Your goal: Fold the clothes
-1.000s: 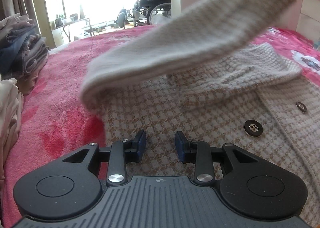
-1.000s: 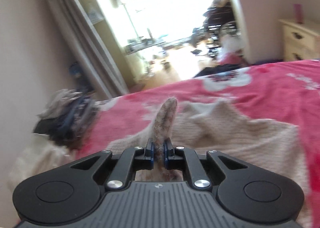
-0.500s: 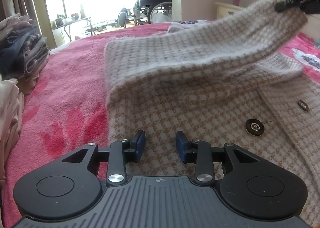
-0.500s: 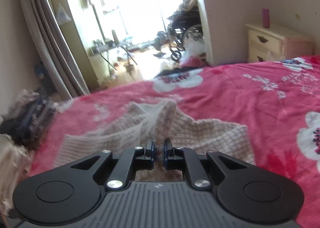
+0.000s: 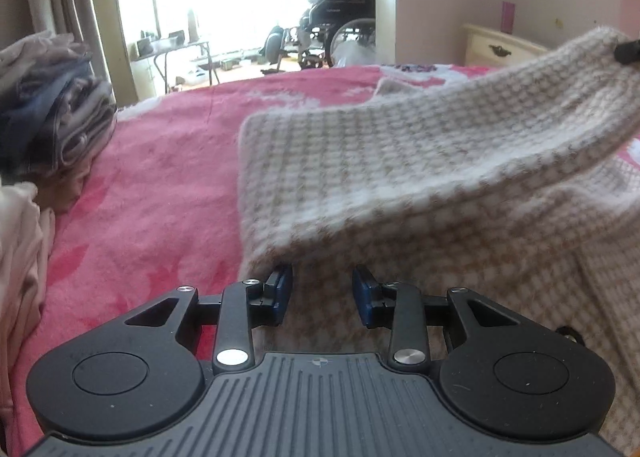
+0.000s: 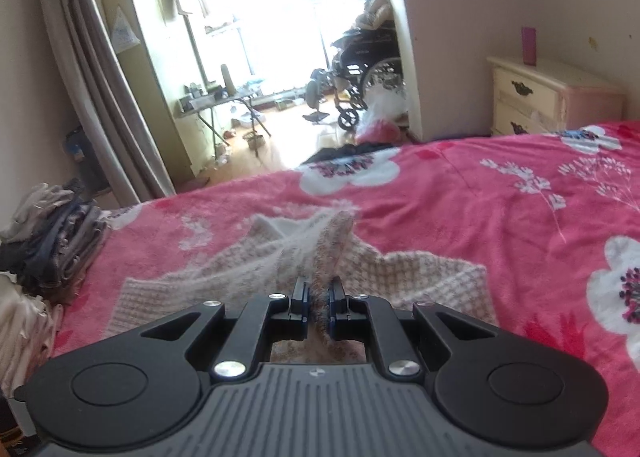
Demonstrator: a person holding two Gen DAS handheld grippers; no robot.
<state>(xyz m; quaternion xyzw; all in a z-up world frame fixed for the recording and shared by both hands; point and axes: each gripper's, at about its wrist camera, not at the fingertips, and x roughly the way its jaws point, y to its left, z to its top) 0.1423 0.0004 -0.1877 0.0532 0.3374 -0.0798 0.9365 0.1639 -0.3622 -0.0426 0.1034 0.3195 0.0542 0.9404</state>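
Cream-and-tan houndstooth knit cardigan (image 5: pixel 460 225) lies spread on a pink floral fleece blanket (image 5: pixel 160 185) that covers the bed. One sleeve (image 5: pixel 420 145) is lifted off the body of the garment and drawn across it, its cuff end raised at the right edge of the left wrist view. The right gripper (image 6: pixel 318 303) pinches that sleeve's cuff between its blue-padded fingers (image 6: pixel 301 303), the fabric bunched upright in the narrow gap. The left gripper (image 5: pixel 322 297) hangs low over the cardigan's near edge, its fingers (image 5: pixel 280 295) spread apart with nothing between them. A dark round button (image 5: pixel 568 333) peeks out beside the left gripper's body. A stack of folded grey and blue clothes (image 5: pixel 52 129) sits on the blanket at the left, well apart from the cardigan.
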